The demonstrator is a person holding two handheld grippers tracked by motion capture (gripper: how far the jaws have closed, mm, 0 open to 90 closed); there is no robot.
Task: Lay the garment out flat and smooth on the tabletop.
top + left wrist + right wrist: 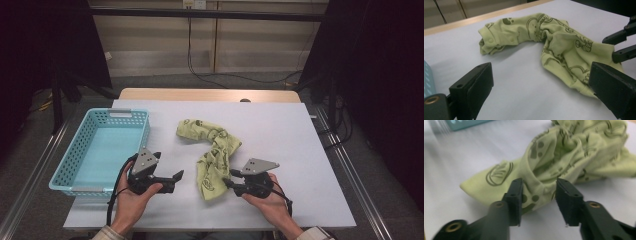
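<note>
A crumpled, soft yellow-green printed cloth (212,155) lies mid-tabletop (280,130) between the tongs: right gripper (538,197) half-open, jaws astride a fold; left gripper (176,176) gaping wide, just beside it

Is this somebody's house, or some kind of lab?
Probably a lab or recording room, not a house. A white table stands between dark curtains, cables trail over the floor behind it, and a metal frame runs beside it.
</note>
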